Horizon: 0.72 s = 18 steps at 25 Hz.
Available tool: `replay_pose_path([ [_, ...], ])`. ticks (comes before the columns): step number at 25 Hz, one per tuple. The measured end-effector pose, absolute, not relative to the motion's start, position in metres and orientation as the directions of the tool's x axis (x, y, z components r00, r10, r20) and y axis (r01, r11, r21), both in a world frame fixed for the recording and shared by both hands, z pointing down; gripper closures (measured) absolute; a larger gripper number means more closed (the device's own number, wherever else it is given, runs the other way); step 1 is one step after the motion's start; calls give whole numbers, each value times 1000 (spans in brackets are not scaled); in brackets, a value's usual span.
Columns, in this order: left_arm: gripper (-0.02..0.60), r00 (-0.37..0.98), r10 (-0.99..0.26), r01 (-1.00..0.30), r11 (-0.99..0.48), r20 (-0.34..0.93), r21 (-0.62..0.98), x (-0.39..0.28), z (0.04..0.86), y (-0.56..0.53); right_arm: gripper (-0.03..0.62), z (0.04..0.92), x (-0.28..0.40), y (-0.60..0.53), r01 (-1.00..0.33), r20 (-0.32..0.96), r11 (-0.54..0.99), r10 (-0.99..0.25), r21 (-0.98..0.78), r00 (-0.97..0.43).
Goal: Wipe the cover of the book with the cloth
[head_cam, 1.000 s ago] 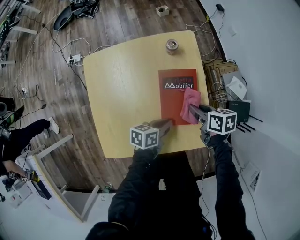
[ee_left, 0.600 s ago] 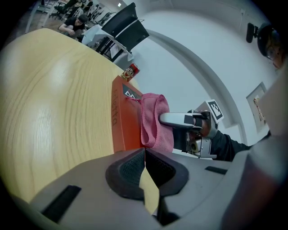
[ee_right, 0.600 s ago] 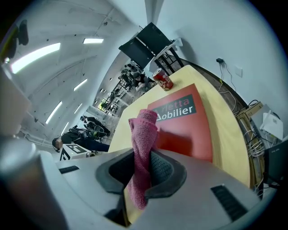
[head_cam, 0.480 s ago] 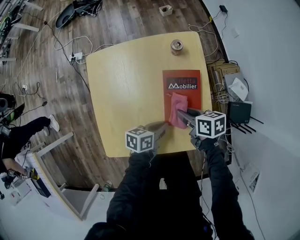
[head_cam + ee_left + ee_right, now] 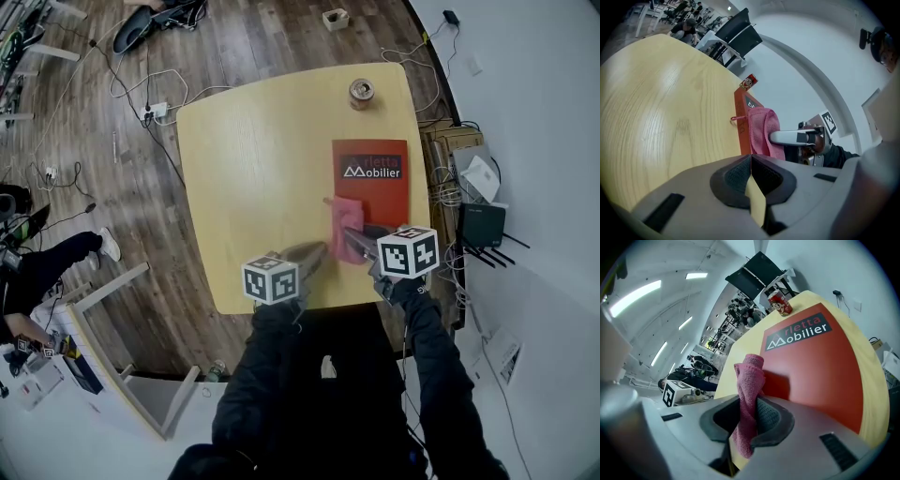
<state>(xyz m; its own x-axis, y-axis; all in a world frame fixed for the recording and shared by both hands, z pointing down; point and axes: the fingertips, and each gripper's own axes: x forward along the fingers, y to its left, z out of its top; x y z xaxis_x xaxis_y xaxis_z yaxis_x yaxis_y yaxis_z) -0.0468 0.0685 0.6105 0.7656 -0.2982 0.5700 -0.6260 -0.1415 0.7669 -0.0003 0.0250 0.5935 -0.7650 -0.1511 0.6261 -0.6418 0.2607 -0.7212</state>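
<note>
1. a drink can (image 5: 361,92) stands upright near the far edge of the bench (image 5: 253,169), just beyond the book (image 5: 380,192); what is inside it cannot be seen.
2. the red book lies flat on the bench's right side; a dark band on its cover reads "mobilier" in white.
3. the right tongs (image 5: 349,236) grip the pink cloth (image 5: 343,223), which lies on the cover's near left part.
4. the left tongs (image 5: 314,255) are closed on nothing, just left of the book's near corner.
</note>
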Motion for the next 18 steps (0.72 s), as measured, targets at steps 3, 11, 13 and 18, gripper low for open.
replay_pose_path([
  [3,548,763,-302,-630,-143,572,764,-47,612,66,514,597,5,28,-647,630,249,-156,-720,-761],
  [11,548,764,-307,-628,-151,568,763,-40,611,54,514,598,25,25,-662,639,226,-173,-715,-749],
  [13,548,764,-307,-628,-152,567,764,-38,610,54,514,597,29,24,-664,639,219,-179,-715,-748],
  [18,548,766,-309,-626,-158,564,764,-31,612,51,514,598,48,22,-672,643,201,-198,-713,-740],
])
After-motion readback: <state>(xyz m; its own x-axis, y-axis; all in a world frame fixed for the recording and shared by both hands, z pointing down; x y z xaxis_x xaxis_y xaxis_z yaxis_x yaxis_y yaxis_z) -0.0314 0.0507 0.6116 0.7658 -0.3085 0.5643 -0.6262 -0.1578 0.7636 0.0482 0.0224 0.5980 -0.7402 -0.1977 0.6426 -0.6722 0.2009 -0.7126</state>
